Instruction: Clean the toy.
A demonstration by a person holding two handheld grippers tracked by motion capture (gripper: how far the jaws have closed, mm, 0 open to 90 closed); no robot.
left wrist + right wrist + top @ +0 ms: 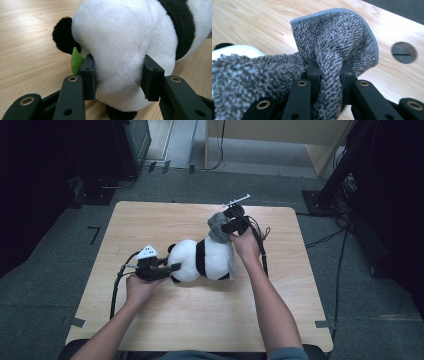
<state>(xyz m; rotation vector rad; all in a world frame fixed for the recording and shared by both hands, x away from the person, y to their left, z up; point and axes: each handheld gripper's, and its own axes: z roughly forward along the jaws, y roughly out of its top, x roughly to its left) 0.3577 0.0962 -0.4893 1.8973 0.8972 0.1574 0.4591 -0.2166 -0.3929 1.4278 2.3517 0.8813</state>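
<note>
Panda (202, 260): lying mid-table (150, 220), long axis left-right, head end clamped by left gripper (167, 269), jaws pressed into plush.
Cloth (218, 226): grey, draped over panda's right end, a fold pinched by right gripper (227, 227) at far side.
Key relation: cloth right of panda head; right hand nearer.
Hidden: panda face, cloth's lower edge.

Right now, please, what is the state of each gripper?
Left gripper: closed on the panda plush, fingers pressing into its white body.
Right gripper: closed on the grey cloth, bunched between its fingers.
</note>
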